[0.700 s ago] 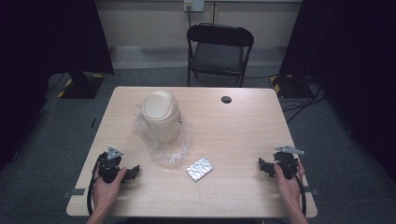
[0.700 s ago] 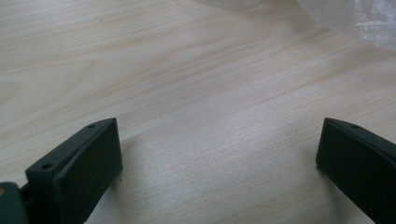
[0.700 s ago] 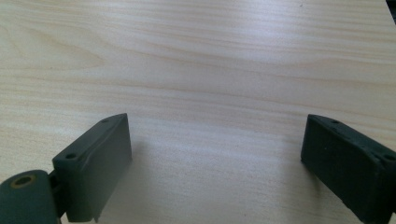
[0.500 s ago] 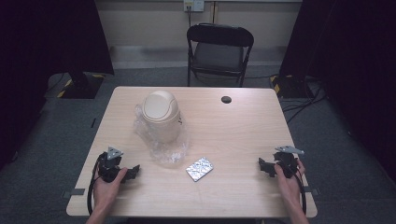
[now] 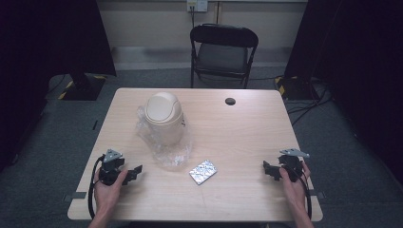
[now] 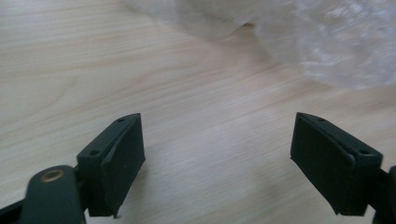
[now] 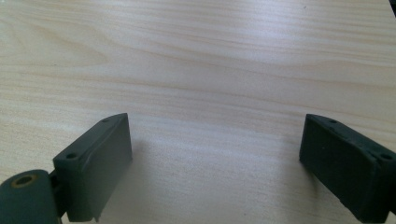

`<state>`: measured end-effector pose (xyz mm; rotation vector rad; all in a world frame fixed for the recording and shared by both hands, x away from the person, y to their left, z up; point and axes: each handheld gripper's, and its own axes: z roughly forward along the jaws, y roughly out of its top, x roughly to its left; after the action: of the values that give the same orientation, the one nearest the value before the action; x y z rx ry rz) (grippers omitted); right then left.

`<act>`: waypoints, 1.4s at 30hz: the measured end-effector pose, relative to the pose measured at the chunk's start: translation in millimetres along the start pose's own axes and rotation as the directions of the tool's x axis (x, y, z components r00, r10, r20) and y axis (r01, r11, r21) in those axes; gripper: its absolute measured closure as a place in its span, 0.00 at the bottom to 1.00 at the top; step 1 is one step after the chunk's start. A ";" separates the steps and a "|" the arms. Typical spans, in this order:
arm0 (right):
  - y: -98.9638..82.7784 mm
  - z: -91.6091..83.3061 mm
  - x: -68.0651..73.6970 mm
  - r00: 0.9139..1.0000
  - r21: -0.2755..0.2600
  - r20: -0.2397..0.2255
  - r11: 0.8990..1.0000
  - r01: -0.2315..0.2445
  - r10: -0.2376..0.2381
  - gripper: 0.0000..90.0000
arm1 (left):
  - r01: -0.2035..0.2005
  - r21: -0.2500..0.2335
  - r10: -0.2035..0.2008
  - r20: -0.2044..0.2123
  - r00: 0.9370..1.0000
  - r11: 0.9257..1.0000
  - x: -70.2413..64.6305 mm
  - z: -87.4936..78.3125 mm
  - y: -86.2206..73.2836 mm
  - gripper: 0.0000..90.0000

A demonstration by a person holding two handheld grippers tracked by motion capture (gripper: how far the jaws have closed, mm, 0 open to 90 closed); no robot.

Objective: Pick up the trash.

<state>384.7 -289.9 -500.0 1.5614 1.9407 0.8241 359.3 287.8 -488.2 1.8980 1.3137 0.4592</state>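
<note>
- Your left hand (image 5: 105, 190) rests low on the near left part of the table (image 5: 247, 137), forearm coming in from the bottom edge, and it holds the left gripper (image 5: 135, 172) level, pointing right toward the middle.
- Its jaws stand spread with bare wood between them; in the left gripper view the clear plastic bag (image 6: 336, 42) lies ahead of them, apart from both pads.
- Your right hand (image 5: 293, 186) mirrors it at the near right edge, holding the right gripper (image 5: 267, 170) level and pointing left.
- Its jaws are spread too, nothing between them.
- The beige bin (image 5: 163, 118) stands upright on the far left half of the table, domed lid on; what is inside cannot be told.
- The clear plastic bag (image 5: 171, 151) lies crumpled around the bin's base and spreads toward you, near the left gripper but not touching it.
- A silver blister pack (image 5: 203, 171) lies flat just beside the bag's near edge, between your two grippers, closer to the left one.
</note>
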 end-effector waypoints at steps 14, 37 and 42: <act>0.2 0.3 -0.4 1.000 0.000 -0.002 1.000 0.002 -0.002 0.09 | -0.073 -0.091 0.088 0.166 0.982 0.993 -39.7 -9.0 46.8 0.23; 0.2 0.3 -0.4 1.000 0.000 -0.002 1.000 0.002 -0.002 0.09 | -0.201 -0.183 0.238 0.208 0.949 0.962 -57.0 -16.1 115.8 0.19; 0.2 0.3 -0.4 1.000 0.000 -0.002 1.000 0.002 -0.002 0.09 | -0.217 -0.194 0.254 0.196 0.947 0.957 -55.2 -11.4 132.0 0.19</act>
<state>385.1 -290.3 -500.0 1.5590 1.9434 0.8255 412.5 219.3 -373.8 1.9086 0.8794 0.4526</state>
